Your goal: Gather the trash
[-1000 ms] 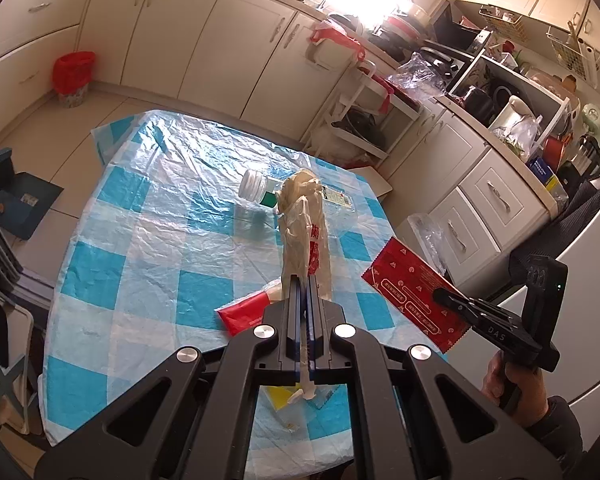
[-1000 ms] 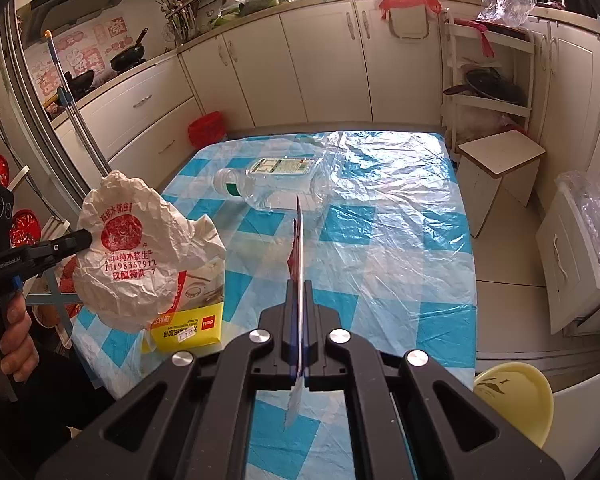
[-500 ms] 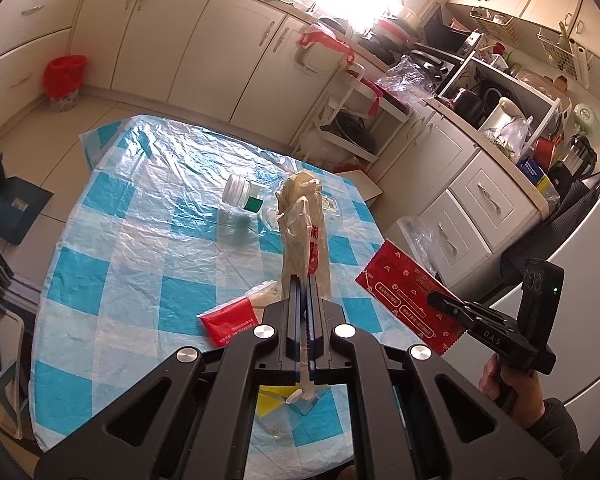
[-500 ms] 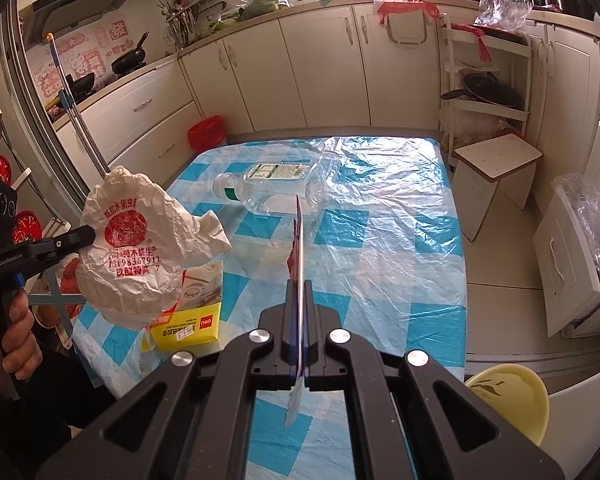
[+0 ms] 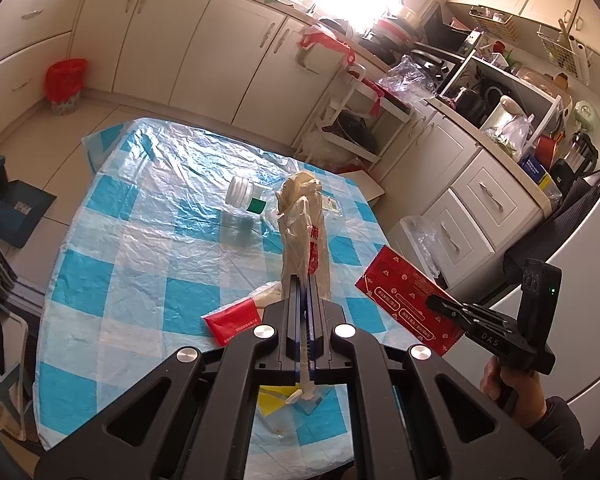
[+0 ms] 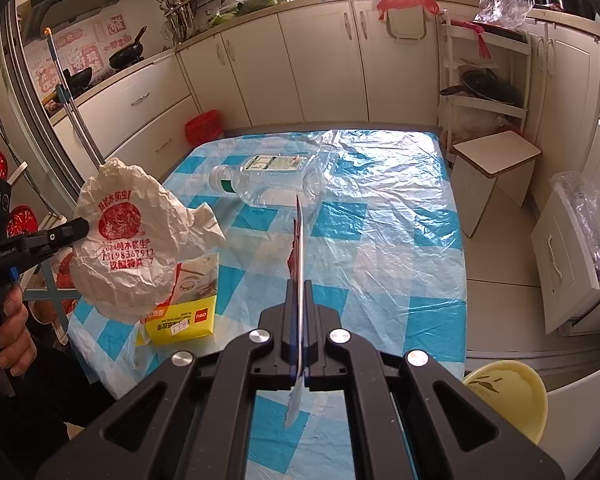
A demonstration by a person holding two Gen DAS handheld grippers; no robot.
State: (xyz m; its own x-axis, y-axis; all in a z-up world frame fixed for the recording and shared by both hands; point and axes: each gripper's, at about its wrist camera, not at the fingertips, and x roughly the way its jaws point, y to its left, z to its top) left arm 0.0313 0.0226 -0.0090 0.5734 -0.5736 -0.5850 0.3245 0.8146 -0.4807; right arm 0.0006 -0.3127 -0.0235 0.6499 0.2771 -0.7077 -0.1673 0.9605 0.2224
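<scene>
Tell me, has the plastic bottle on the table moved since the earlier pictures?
No. The plastic bottle lies on the same squares of the checked tablecloth, cap toward the red bin.

Yellow packet at the bench's near-left corner half hidden behind the crumpled bag; bottle label print too small.

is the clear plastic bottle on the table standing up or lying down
Lying down. The clear bottle rests on its side on the checked tablecloth, white cap pointing sideways.
</scene>
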